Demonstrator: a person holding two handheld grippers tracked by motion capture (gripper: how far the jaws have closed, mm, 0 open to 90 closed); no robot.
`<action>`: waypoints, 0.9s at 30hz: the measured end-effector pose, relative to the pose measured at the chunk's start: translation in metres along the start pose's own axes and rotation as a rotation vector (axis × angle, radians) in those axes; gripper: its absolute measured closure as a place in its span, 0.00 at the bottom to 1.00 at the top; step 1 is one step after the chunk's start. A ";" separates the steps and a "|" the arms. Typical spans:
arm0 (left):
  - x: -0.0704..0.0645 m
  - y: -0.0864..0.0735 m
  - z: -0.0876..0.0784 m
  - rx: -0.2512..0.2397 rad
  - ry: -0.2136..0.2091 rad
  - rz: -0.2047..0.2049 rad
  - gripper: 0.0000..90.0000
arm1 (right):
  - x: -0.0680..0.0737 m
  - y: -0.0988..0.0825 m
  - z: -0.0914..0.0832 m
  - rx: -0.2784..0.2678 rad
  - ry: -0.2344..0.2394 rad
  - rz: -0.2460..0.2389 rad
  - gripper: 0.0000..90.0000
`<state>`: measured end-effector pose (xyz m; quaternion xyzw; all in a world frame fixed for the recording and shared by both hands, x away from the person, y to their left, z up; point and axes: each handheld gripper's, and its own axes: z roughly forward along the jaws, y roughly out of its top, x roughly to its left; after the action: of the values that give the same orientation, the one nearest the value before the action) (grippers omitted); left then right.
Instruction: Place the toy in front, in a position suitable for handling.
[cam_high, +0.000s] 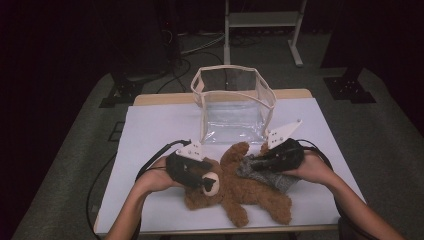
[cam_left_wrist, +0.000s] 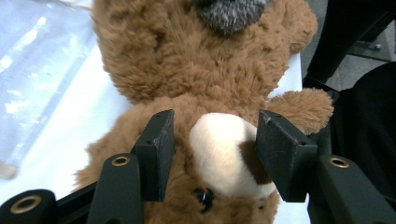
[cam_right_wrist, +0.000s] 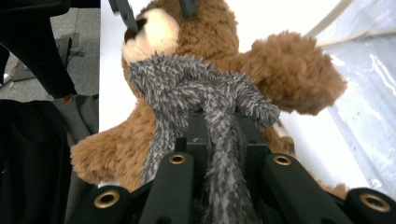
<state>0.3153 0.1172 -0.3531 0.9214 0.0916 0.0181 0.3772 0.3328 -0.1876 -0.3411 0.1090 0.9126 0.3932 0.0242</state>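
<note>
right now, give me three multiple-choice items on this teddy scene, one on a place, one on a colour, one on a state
1. Where does the clear bag stand?
A. beyond the teddy bear
B. on the floor
C. on top of the bear

2. What colour is the scarf on the bear?
A. red
B. grey
C. yellow

3. How do the right gripper jaws stand?
A. wide open over bare table
C. shut on the bear's ear
B. shut on the scarf

Answers: 1 A, the high view shows it on the table farther from the person; 2 B, its fuzzy knit is grey; 3 B, a scarf end runs between the closed jaws.
</note>
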 end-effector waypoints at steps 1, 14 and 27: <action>0.000 0.000 0.000 0.000 0.000 0.000 0.52 | 0.000 0.000 0.000 0.000 0.000 0.000 0.87; -0.001 -0.007 0.002 0.000 -0.017 -0.009 0.53 | -0.022 -0.038 -0.027 0.005 -0.081 0.117 0.87; -0.001 -0.005 0.004 0.016 -0.025 -0.005 0.52 | -0.024 -0.015 -0.033 -0.019 -0.112 0.063 0.87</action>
<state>0.3142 0.1177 -0.3591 0.9243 0.0892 0.0049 0.3710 0.3497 -0.2261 -0.3299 0.1589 0.9022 0.3958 0.0638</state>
